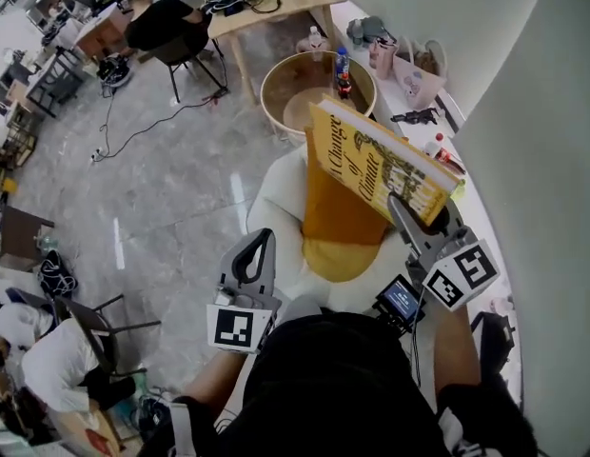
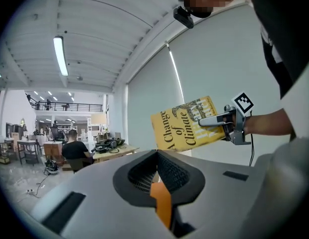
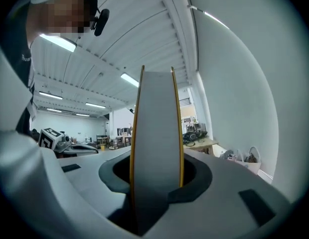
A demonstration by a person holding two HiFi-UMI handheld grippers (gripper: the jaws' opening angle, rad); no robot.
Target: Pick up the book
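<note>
Book (image 1: 376, 160): one, yellow cover. It is in the air at the person's right, above a white chair (image 1: 276, 193) with one yellow cushion (image 1: 338, 227).

Long axis runs from the right gripper (image 1: 409, 212) outward. In the head view that is up and to the left; in the left gripper view it is near level. The title end points away from the gripper and the cover faces up toward the head camera.

Right gripper: jaws clamped on the book's lower end. In its own view the pale page edge stands upright between them.

Left gripper (image 1: 266, 238): jaws closed tip to tip, with no object between them. It sits well apart from the book, over the chair's left side.

Grippers: two.

Around:
- One round wooden table (image 1: 276, 89) beyond the chair, with a bottle (image 1: 343, 69) on it.
- A white ledge (image 1: 471, 193) along the wall at right, carrying bags and small items.
- One person seated (image 1: 162, 22) at a desk far off.
</note>
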